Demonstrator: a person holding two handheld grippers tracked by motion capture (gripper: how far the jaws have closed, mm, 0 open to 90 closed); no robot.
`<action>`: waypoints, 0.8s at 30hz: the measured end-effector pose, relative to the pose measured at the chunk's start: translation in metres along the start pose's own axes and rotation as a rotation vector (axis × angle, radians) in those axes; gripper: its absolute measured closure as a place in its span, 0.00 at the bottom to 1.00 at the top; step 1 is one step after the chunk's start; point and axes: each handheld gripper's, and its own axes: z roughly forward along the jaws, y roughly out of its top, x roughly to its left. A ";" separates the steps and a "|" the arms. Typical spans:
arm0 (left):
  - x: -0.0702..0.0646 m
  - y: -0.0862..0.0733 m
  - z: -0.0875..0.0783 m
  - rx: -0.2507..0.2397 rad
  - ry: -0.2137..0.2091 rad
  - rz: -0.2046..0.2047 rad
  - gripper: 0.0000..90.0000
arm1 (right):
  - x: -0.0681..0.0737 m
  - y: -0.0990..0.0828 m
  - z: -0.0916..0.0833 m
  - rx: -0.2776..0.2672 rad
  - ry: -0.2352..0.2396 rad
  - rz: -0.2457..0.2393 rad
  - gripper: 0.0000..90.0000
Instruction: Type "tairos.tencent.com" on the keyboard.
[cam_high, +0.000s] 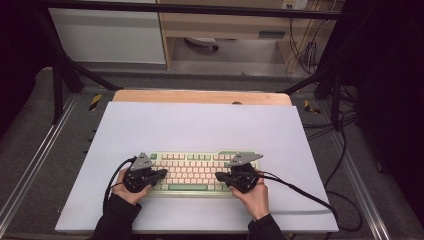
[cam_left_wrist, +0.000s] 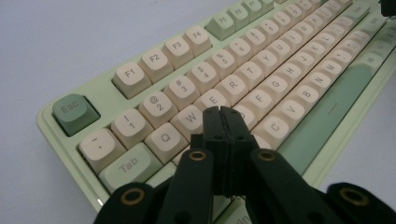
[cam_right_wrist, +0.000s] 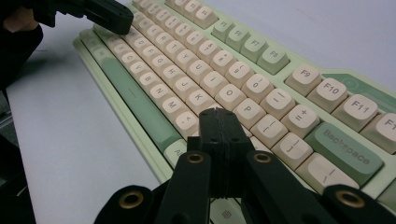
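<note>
Both tongs (cam_high: 161, 173) (cam_high: 218, 176), pressed together, hover over keyboard (cam_high: 192, 172) on white sheet (cam_high: 200, 125).

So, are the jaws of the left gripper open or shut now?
Shut. In the left gripper view the two black jaws of the left gripper meet with no gap, nothing between them, above the keyboard.
</note>
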 end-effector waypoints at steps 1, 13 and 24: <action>0.000 0.000 0.001 0.001 0.000 0.001 0.99 | 0.000 0.000 0.000 0.001 -0.001 0.000 1.00; -0.003 0.001 0.004 0.006 -0.002 0.013 1.00 | 0.001 0.000 0.001 -0.004 0.004 0.003 1.00; -0.002 0.001 -0.005 -0.010 -0.013 0.005 1.00 | 0.006 -0.002 0.012 -0.010 0.023 0.008 1.00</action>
